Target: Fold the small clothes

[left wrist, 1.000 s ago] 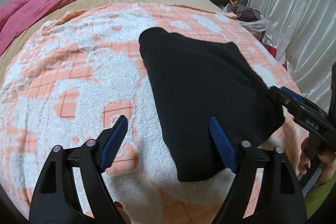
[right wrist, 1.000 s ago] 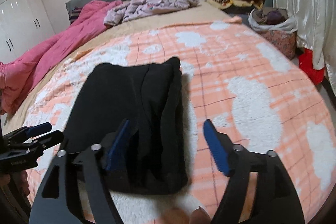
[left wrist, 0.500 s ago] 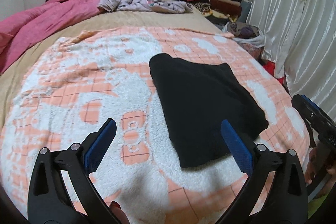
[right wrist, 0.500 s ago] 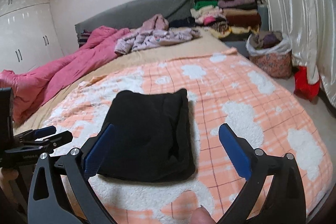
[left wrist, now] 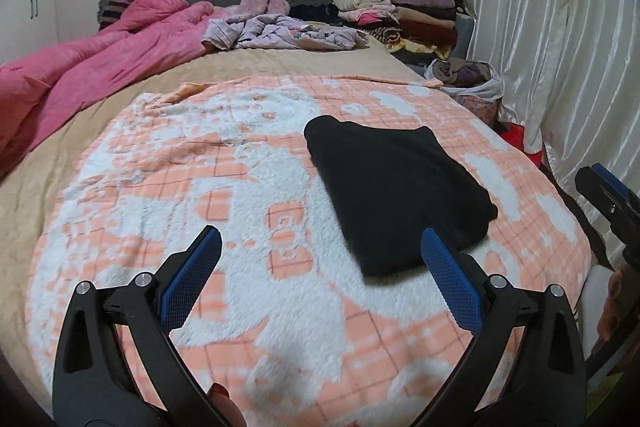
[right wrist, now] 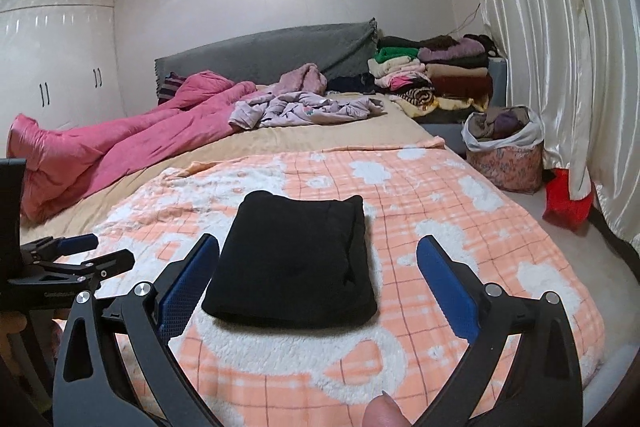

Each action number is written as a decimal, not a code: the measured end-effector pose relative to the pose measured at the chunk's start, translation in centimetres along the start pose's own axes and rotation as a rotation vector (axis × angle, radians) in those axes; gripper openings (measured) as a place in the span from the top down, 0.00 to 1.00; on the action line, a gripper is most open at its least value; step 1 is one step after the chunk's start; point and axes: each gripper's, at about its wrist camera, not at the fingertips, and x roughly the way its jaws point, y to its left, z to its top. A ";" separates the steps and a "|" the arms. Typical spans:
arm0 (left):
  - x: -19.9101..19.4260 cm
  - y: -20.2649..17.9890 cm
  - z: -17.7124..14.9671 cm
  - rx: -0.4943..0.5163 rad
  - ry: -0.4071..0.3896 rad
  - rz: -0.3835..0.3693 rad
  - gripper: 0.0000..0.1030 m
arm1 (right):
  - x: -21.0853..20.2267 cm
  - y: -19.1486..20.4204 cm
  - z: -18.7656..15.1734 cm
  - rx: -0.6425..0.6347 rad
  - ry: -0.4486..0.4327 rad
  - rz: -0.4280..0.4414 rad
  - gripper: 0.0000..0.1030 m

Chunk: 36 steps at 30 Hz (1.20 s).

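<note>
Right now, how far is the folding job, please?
Done: the black garment lies folded into a compact rectangle on the orange-and-white blanket. In hand: nothing; the left gripper and right gripper have just been opening and now hang open, clear of it. Left: probably the crumpled lilac clothes near the headboard, not yet folded.

Black folded garment (right wrist: 296, 259) on orange-and-white checked blanket (right wrist: 460, 227); pink quilt (right wrist: 120, 147)
</note>
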 end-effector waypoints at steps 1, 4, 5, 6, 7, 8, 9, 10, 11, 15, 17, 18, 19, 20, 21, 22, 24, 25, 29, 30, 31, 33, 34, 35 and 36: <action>-0.4 0.0 -0.3 -0.001 -0.006 0.004 0.09 | -0.4 0.1 -0.3 -0.001 -0.004 -0.003 0.04; -1.5 0.1 -1.1 0.005 -0.012 0.007 0.09 | -1.4 0.3 -1.1 0.000 -0.001 -0.002 0.04; -1.8 0.1 -1.4 0.010 -0.014 0.010 0.09 | -1.7 0.2 -1.3 0.003 0.001 -0.002 0.04; -2.2 0.1 -1.7 0.019 -0.015 0.012 0.09 | -1.8 0.2 -1.4 0.003 0.003 -0.002 0.04; -2.3 0.0 -1.9 0.022 -0.016 0.014 0.09 | -2.0 0.2 -1.7 0.001 0.008 0.003 0.04; -2.6 0.0 -2.2 0.023 -0.017 0.018 0.09 | -2.2 0.2 -1.9 0.001 0.011 0.006 0.04; -2.8 0.0 -2.5 0.022 -0.018 0.015 0.09 | -2.4 0.2 -2.1 0.002 0.013 0.007 0.04; -3.0 0.0 -2.7 0.022 -0.019 0.017 0.09 | -2.5 0.1 -2.4 0.001 0.018 0.007 0.04; -3.1 0.0 -2.9 0.020 -0.020 0.020 0.09 | -2.6 0.0 -2.6 0.002 0.022 0.004 0.04; -3.2 0.1 -3.8 0.007 -0.016 0.021 0.09 | -2.9 0.1 -3.3 -0.006 0.028 0.001 0.04; -3.1 0.3 -4.2 -0.003 -0.011 0.022 0.09 | -3.1 0.2 -3.8 -0.010 0.030 -0.003 0.04; -3.1 0.4 -4.5 -0.008 -0.011 0.022 0.09 | -3.1 0.2 -4.0 -0.012 0.032 -0.002 0.04; -3.1 0.5 -4.6 -0.011 -0.009 0.024 0.09 | -3.1 0.3 -4.2 -0.015 0.035 -0.002 0.04; -2.9 0.6 -4.9 -0.016 -0.005 0.026 0.09 | -3.1 0.3 -4.5 -0.017 0.036 -0.003 0.04; -2.9 0.6 -5.1 -0.021 -0.001 0.027 0.09 | -3.0 0.4 -4.7 -0.020 0.038 -0.001 0.04; -2.7 0.7 -5.4 -0.024 0.002 0.030 0.09 | -2.9 0.4 -5.1 -0.021 0.044 0.007 0.04; -2.5 0.7 -5.8 -0.027 0.011 0.024 0.09 | -2.6 0.5 -5.5 -0.019 0.060 0.020 0.04; -2.2 0.7 -5.9 -0.028 0.017 0.024 0.09 | -2.3 0.6 -6.0 -0.016 0.073 0.018 0.04; -1.3 0.8 -6.7 -0.038 0.043 0.024 0.09 | -1.3 1.0 -7.4 -0.031 0.102 -0.001 0.04; -0.9 0.9 -6.9 -0.041 0.054 0.022 0.09 | -1.0 1.1 -7.9 -0.027 0.116 0.001 0.04; -0.7 0.8 -7.1 -0.041 0.059 0.020 0.09 | -0.4 1.2 -8.4 -0.021 0.136 0.002 0.04; -0.2 0.8 -7.4 -0.041 0.068 0.018 0.09 | 0.3 1.3 -9.1 -0.022 0.154 -0.014 0.04; 0.1 0.9 -7.7 -0.043 0.075 0.015 0.09 | 0.7 1.5 -9.4 -0.027 0.165 -0.020 0.04; 0.2 0.9 -7.8 -0.044 0.078 0.014 0.09 | 1.1 1.7 -9.8 -0.034 0.175 -0.026 0.04; 0.4 1.0 -8.0 -0.045 0.080 0.016 0.09 | 1.4 1.7 -10.1 -0.037 0.183 -0.032 0.04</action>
